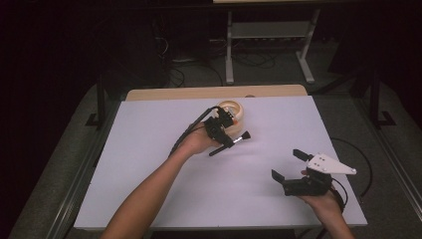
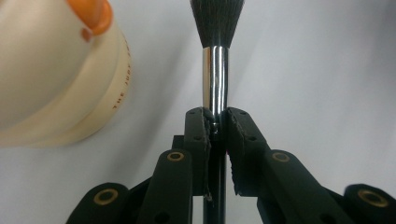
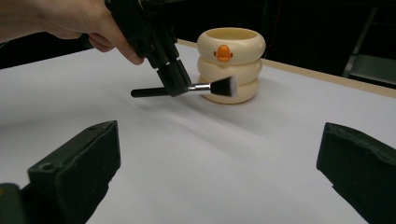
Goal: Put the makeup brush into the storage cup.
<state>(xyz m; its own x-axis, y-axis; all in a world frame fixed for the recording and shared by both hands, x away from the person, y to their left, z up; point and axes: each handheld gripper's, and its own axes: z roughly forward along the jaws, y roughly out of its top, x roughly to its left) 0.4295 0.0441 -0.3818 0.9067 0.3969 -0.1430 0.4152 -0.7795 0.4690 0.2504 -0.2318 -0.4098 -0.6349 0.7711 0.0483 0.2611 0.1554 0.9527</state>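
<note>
Holding a makeup brush (image 1: 230,143) off the white table (image 1: 149,164), your left gripper (image 1: 222,130) has its jaws pinched on the brush where the shiny metal collar meets the black handle. The brush lies roughly level in the air, its dark bristles pointing toward a cream cup (image 1: 232,110) shaped like stacked rings, with an orange mark on its side. The right gripper view shows the bristles just beside the cup's lower rings, lower than its open mouth. So the pick-up looks done; what seems left is to lift the brush above the rim, tip it upright and drop it into the cup. Your right gripper (image 1: 287,166) rests well apart at the near right of the table, its jaws spread wide and holding nothing.
</note>
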